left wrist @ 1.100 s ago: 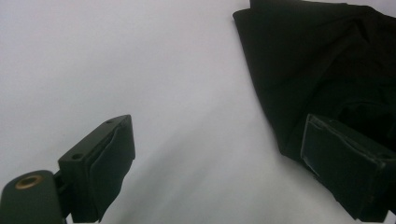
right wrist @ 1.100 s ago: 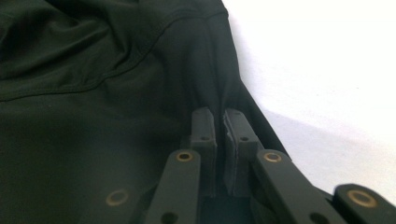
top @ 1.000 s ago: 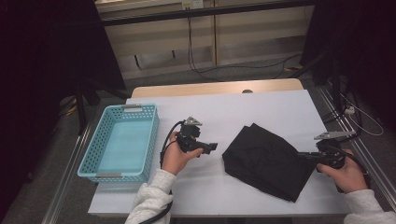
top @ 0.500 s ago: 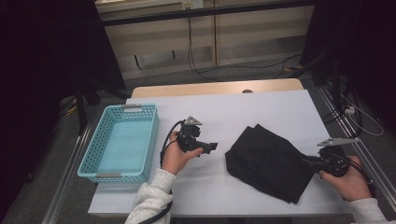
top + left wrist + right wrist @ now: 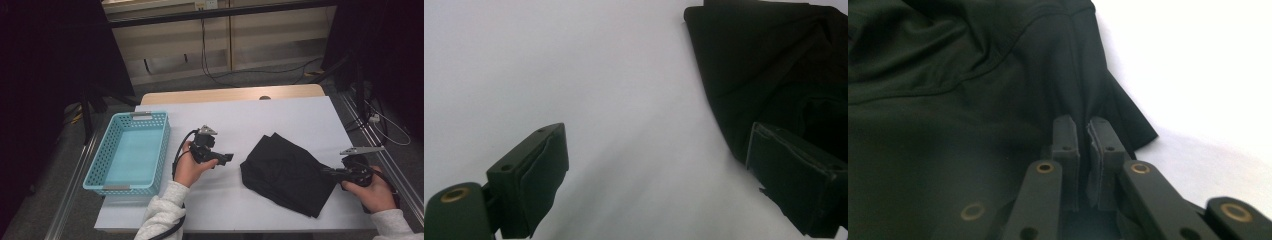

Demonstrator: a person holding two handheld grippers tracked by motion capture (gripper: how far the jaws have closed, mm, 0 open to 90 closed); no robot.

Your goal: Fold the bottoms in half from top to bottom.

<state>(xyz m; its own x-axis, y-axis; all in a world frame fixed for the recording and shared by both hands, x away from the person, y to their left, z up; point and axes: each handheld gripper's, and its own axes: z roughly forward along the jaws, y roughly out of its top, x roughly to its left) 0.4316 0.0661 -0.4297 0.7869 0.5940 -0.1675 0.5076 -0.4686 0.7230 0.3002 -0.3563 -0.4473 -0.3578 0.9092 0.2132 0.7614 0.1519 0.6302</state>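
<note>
A crumpled black cloth [image 5: 287, 172] lies on the white table [image 5: 280, 117], right of centre. At its right corner my right gripper [image 5: 327, 171] is shut on the fabric. Its jaws have just been closing, and in the right gripper view a fold of the cloth [image 5: 948, 125] is pinched between the right gripper's [image 5: 1083, 130] pads. My left gripper [image 5: 227, 158] hovers left of the cloth, pointing toward it. In the left gripper view the left gripper [image 5: 659, 165] stands open over bare table with nothing between its fingers, and the cloth [image 5: 764, 65] lies ahead at the upper right.
A light blue plastic basket [image 5: 162, 150] with nothing in it stands at the table's left side. Metal rails run along both table sides, and cables lie on the floor beyond the far edge.
The right hand has shifted a little toward the table's right edge, and the cloth's right corner has moved slightly with it. The left hand has stayed put.
</note>
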